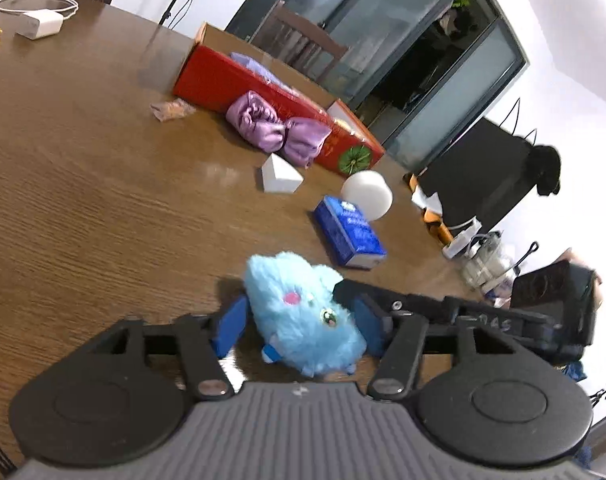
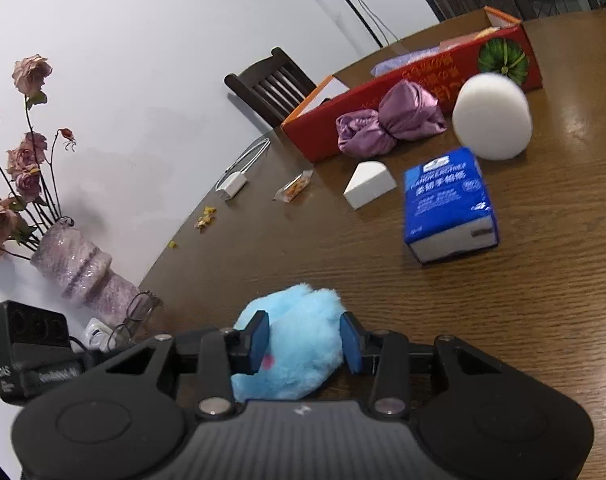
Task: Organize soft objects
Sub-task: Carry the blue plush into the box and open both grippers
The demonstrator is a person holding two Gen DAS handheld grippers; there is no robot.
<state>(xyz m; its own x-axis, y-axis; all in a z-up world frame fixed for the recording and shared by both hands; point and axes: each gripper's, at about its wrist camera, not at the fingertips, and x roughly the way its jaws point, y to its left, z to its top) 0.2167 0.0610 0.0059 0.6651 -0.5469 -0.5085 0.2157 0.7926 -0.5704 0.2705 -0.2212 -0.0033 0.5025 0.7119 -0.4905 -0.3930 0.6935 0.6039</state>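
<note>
Two tongs: both on the blue plush toy [image 1: 303, 316], which sits on the bench [image 1: 83, 200] nearest the cameras, well short of the red box [image 1: 239, 80]
Left tongs [image 1: 299, 324]: partly closed, blue pads pressed into the fur on both sides
Right tongs [image 2: 305, 342]: partly closed too, pads squeezing the same toy from the other direction
Red box: open on top, something pale lilac already inside, so sorting looks begun
Purple cloth bundle [image 1: 279, 128]: lying against the box's near wall, outside it
White wedge sponge [image 1: 281, 176]: just in front of the box, beside the bundle
Round white sponge [image 1: 367, 194]: near the box's pumpkin-printed end
Blue tissue pack [image 1: 349, 236]: between the box and the toy, touching the round sponge
Left to do, I judge: toy plus four soft items
</note>
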